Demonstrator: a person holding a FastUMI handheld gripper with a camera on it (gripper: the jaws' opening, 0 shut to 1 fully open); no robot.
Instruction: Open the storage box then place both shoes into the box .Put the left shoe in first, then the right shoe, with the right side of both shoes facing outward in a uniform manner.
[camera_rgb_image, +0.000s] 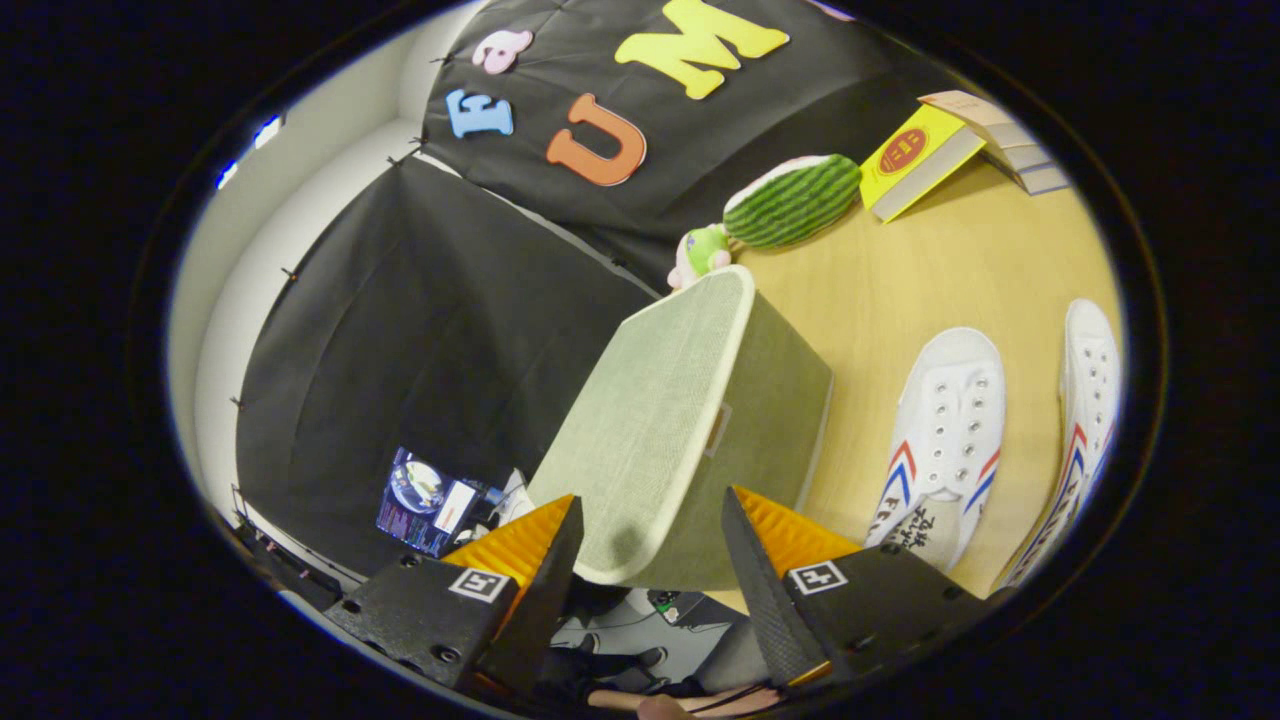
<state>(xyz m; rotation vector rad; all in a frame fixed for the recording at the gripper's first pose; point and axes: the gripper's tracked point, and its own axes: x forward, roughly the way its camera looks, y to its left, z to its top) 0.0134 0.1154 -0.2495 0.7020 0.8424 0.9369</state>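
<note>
A green fabric storage box (770, 400) with a cream-trimmed lid (650, 420) stands on the wooden table (900, 280), and the lid is on it. My gripper (650, 497) is open, with the lid's near corner lying between the fingers; neither finger visibly presses on it. Two white canvas shoes with red and blue stripes lie on the table beside the box. The nearer shoe (945, 440) is just past the box, and the second shoe (1088, 420) lies beyond it.
A watermelon plush (795, 200) and a small green-and-pink toy (700, 250) lie behind the box. A yellow book (915, 155) leans on a stack of books (1005, 140) at the table's far end. A blue packet (425, 500) lies off the table, below the box.
</note>
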